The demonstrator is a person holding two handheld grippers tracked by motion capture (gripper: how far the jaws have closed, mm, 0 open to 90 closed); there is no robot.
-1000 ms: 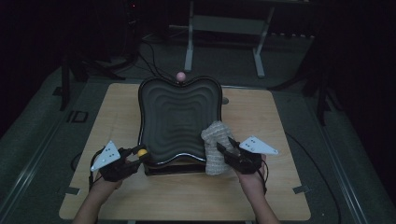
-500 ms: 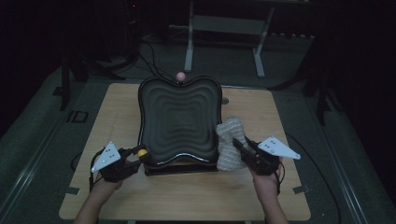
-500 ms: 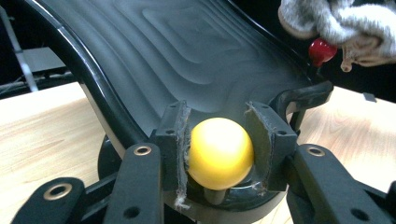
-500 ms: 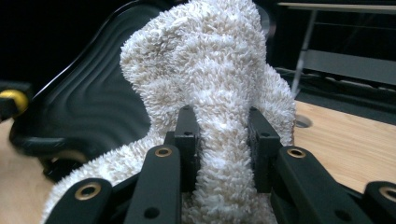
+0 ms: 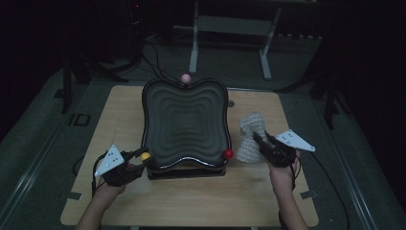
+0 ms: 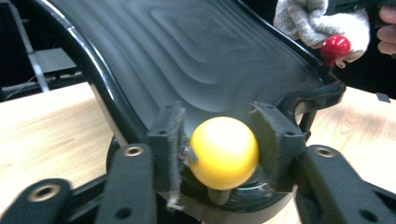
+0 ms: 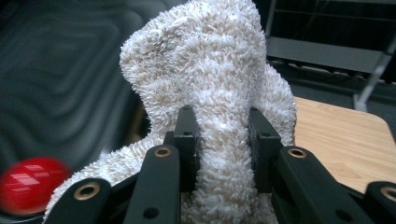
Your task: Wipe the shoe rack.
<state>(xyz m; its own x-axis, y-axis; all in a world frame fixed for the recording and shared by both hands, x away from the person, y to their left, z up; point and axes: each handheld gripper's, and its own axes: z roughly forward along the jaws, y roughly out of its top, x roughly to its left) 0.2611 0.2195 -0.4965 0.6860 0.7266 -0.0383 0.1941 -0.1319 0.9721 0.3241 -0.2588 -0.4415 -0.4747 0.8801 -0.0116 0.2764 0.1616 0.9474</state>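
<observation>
On the wooden desk [image 5: 191, 201], centre: a black tray [image 5: 184, 122] with a wavy rippled surface, sitting on a dark base, tilted up toward the far side. It has ball knobs at its edges.

Left side: left hand-held gripper [image 5: 136, 160] at the tray's near-left corner, jaws clamped on the yellow knob [image 5: 145, 156]. In the left gripper view the yellow knob [image 6: 223, 152] sits squarely between the two padded jaws, both pads touching it, on a short stem at the tray's [image 6: 196, 60] rim.

Far edge, middle: a pink knob [image 5: 185, 77] on the tray's rim.

Near-right corner: a red knob [image 5: 228, 154], free, with nothing gripping it. The red knob [image 6: 335, 46] also shows in the left gripper view, just in front of the towel [image 6: 322, 23].

Right side: right hand-held gripper [image 5: 258, 139] just beside the tray's right edge, above the desk, jaws closed on a bunched white terry towel [image 5: 251, 136]. In the right gripper view the towel [image 7: 210, 84] is pinched between the jaws, the bulk standing above them, the red knob [image 7: 30, 179] blurred at lower left.
</observation>
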